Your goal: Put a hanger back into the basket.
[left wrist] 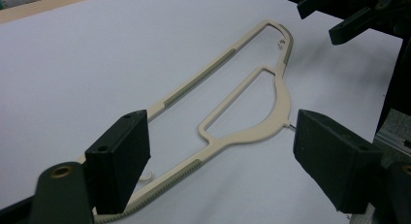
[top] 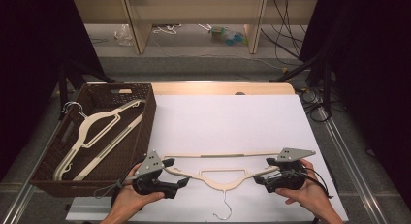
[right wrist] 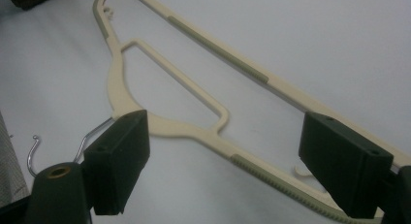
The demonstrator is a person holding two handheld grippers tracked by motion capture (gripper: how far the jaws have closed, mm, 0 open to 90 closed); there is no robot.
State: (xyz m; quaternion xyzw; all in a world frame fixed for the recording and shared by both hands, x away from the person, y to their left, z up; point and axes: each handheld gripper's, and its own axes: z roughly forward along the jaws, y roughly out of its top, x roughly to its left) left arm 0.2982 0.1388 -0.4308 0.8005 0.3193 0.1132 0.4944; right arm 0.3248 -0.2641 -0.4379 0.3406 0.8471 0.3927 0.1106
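Cream plastic, with a thin wire hook: the hanger (top: 220, 171) lies flat on the white table (top: 232, 122) near me, hook pointing toward the near edge, its straight bar on the far side. I hold my left gripper (top: 178, 172) at its left shoulder and my right gripper (top: 260, 173) at its right shoulder. In both gripper views the jaws stand spread wide, with the hanger's arm running between them on the table and nothing pinched yet.

My reading is that the work is partly done. To the left sits a brown woven basket (top: 145, 122), and two more pale hangers (top: 99, 134) already rest in it, slanting across its floor. What seems left is to close on this one, lift it level and carry it left over the basket's rim.

Seen closely, the hanger has ribbed grey-green grip strips (right wrist: 218, 49) set along its bar and shoulders, a small notch hook near each end, and an open, flat-topped window beneath the neck. It looks light, stiff and unbroken.
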